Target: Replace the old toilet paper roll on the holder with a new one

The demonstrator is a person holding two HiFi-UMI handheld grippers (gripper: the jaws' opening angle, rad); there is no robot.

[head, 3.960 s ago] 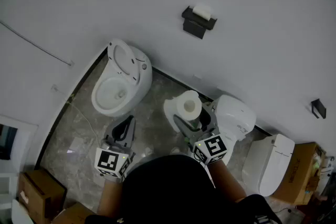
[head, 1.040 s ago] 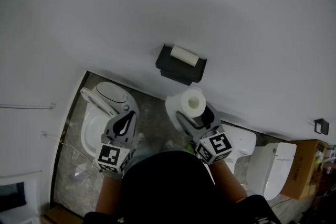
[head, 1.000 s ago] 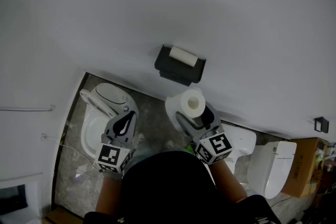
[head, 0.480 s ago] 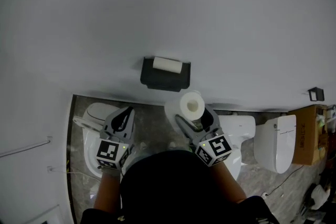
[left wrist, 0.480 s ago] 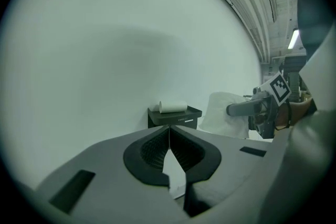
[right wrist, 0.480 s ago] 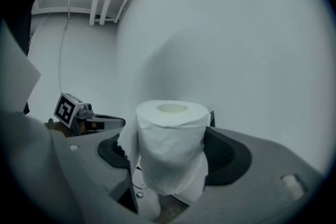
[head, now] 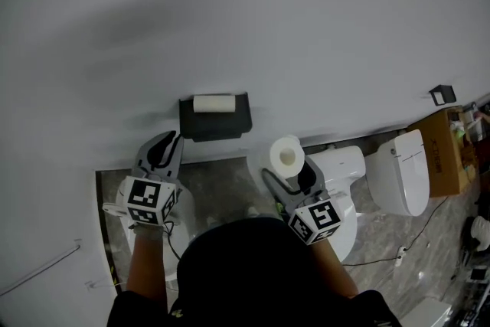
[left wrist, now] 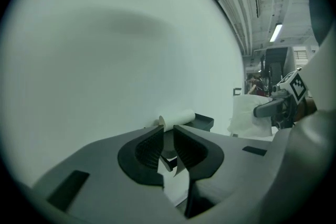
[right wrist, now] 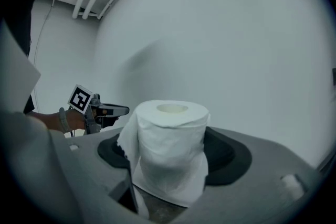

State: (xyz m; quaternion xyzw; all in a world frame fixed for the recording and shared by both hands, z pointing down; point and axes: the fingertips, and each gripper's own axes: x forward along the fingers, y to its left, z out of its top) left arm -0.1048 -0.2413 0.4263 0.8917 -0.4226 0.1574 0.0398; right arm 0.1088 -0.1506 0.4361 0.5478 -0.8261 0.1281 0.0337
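One fat white roll (right wrist: 168, 155), loose-tailed, pinched in right gripper (head: 287, 174) jaws; left gripper (head: 163, 143) jaws just parting, empty

left gripper (head: 170, 140): risen beside holder (head: 218, 122) | fingers (left wrist: 151, 147): just parted slightly, nothing between

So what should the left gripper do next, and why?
Probably ease the left gripper forward to the old roll and open wider: its jaws have just been opening, with nothing between them; that thin roll still sits on the holder, and the right gripper already grips the new roll.
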